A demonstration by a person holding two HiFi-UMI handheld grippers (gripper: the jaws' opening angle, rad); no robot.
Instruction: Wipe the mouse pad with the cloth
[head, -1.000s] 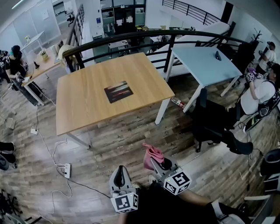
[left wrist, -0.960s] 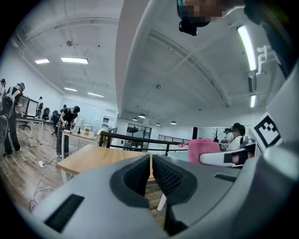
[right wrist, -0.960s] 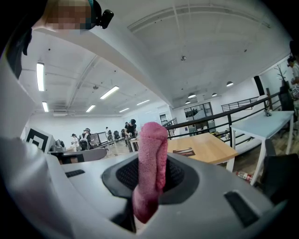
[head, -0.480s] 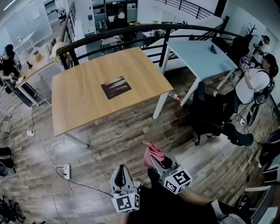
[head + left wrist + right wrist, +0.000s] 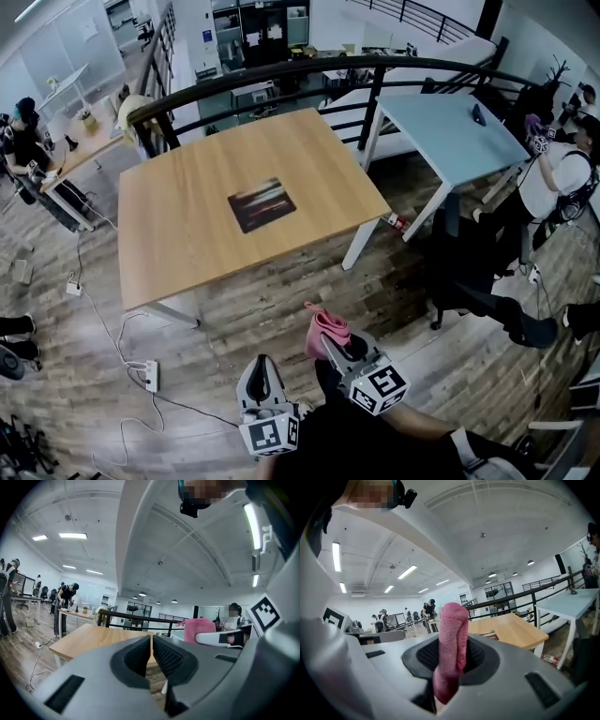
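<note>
A dark mouse pad point(image 5: 262, 203) lies flat near the middle of a wooden table point(image 5: 187, 244) across the floor from me. My right gripper point(image 5: 328, 343) is shut on a folded pink cloth point(image 5: 325, 333), which sticks up between its jaws point(image 5: 451, 644). My left gripper point(image 5: 260, 373) is held low beside it, its jaws closed together with nothing between them point(image 5: 152, 656). Both grippers are well short of the table, over the floor. From the left gripper view the pink cloth point(image 5: 199, 629) shows to the right.
A light blue table point(image 5: 450, 131) stands to the right of the wooden one, with a black office chair point(image 5: 464, 272) near it. A power strip point(image 5: 150, 376) and cables lie on the floor at left. A black railing point(image 5: 281, 80) runs behind the tables. People stand at both sides.
The view has shifted slightly, so the wooden table sits a little further right and lower. Both grippers keep the same pose, the cloth still held.
</note>
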